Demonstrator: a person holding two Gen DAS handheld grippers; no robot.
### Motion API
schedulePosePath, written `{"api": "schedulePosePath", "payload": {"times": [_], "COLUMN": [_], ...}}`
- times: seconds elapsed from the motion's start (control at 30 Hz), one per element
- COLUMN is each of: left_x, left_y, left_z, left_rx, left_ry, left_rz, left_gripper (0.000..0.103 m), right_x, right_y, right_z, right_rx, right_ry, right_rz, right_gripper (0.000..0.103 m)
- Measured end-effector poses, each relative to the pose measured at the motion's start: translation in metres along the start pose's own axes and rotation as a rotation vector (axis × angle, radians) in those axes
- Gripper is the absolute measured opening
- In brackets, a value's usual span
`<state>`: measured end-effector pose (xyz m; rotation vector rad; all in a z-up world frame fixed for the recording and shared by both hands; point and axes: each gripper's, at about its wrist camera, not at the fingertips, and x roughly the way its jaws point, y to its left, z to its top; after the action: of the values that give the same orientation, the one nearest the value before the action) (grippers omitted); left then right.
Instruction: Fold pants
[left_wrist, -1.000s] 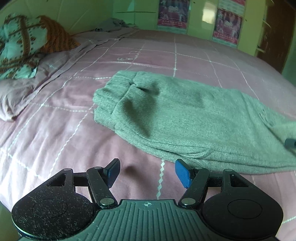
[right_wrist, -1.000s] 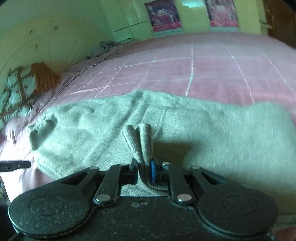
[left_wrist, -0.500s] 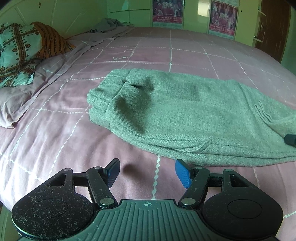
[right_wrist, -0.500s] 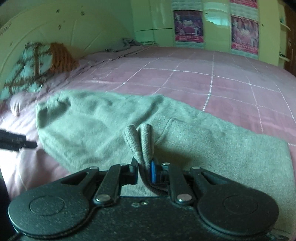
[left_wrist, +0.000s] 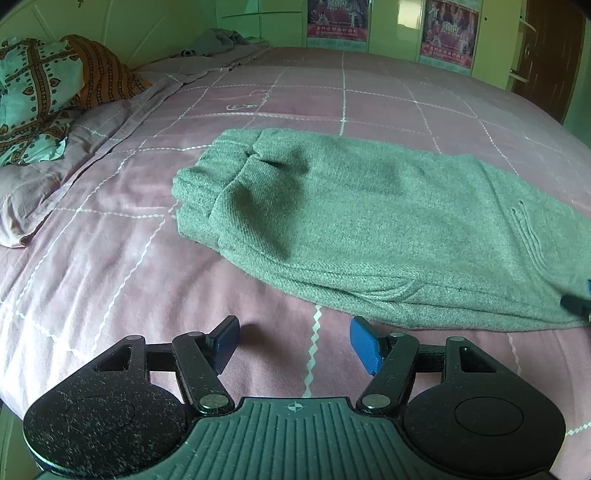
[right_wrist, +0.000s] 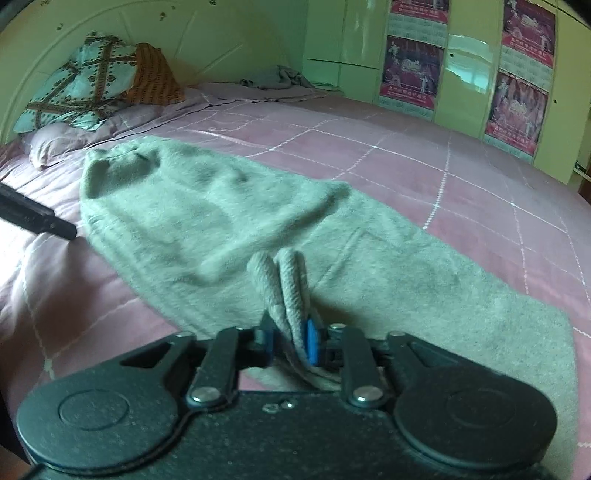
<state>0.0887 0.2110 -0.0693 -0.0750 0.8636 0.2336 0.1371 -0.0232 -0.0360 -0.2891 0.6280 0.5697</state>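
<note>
Pinching pants (right_wrist: 229, 221), right hand-held gripper (right_wrist: 290, 341).

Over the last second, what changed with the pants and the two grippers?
The right gripper has lifted its pinched fold, and the pants now rise off the bedspread at that end. Unchanged: it stays shut on the fabric; the left gripper stays open and empty, short of the pants' near edge.

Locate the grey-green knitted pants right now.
The grey-green knitted pants lie on the pink checked bedsheet, ahead of the open left gripper; the right gripper pinches one edge.
</note>
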Motion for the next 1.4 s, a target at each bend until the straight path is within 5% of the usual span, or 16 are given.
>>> {"api": "schedulePosePath", "payload": {"times": [0.1, 0.2, 0.37, 0.53, 0.67, 0.9, 1.1, 1.23, 1.3, 1.4], "left_x": [0.000, -0.001, -0.001, -0.016, -0.034, -0.013, 0.024, 0.043, 0.055, 0.063], "left_y": [0.000, -0.001, -0.006, -0.016, -0.048, -0.132, -0.138, -0.135, -0.133, -0.138], "left_z": [0.000, 0.000, 0.000, 0.001, 0.013, 0.025, 0.019, 0.011, 0.008, -0.001], "left_rx": [-0.003, 0.001, 0.031, 0.060, 0.030, 0.027, -0.196, -0.341, -0.401, -0.425], "left_ry": [0.002, -0.001, 0.002, -0.067, -0.129, -0.059, 0.105, 0.168, 0.195, 0.195], "left_rz": [0.001, 0.006, 0.020, 0.012, -0.148, -0.449, -0.662, -0.732, -0.757, -0.764], "left_gripper": [0.066, 0.066, 0.066, 0.066, 0.066, 0.066, 0.057, 0.057, 0.035, 0.021], "right_x": [-0.006, -0.013, -0.044, -0.074, -0.102, -0.117, -0.114, -0.106, -0.105, -0.102], "right_y": [0.011, 0.012, -0.013, -0.055, -0.099, -0.139, -0.136, -0.137, -0.138, -0.141], "right_z": [-0.005, -0.008, -0.015, -0.040, -0.054, -0.083, -0.095, -0.100, -0.102, -0.105], "right_rx": [-0.011, 0.013, 0.125, 0.179, 0.293, 0.436, 0.422, 0.419, 0.426, 0.450], "right_ry": [-0.034, -0.072, -0.161, -0.167, -0.205, -0.179, -0.159, -0.131, -0.125, -0.116], "right_rz": [0.079, 0.114, 0.135, -0.042, -0.167, -0.278, -0.277, -0.269, -0.264, -0.257], "right_gripper": [0.047, 0.050, 0.035, 0.020, 0.019, 0.025, 0.026, 0.026, 0.026, 0.027]}}
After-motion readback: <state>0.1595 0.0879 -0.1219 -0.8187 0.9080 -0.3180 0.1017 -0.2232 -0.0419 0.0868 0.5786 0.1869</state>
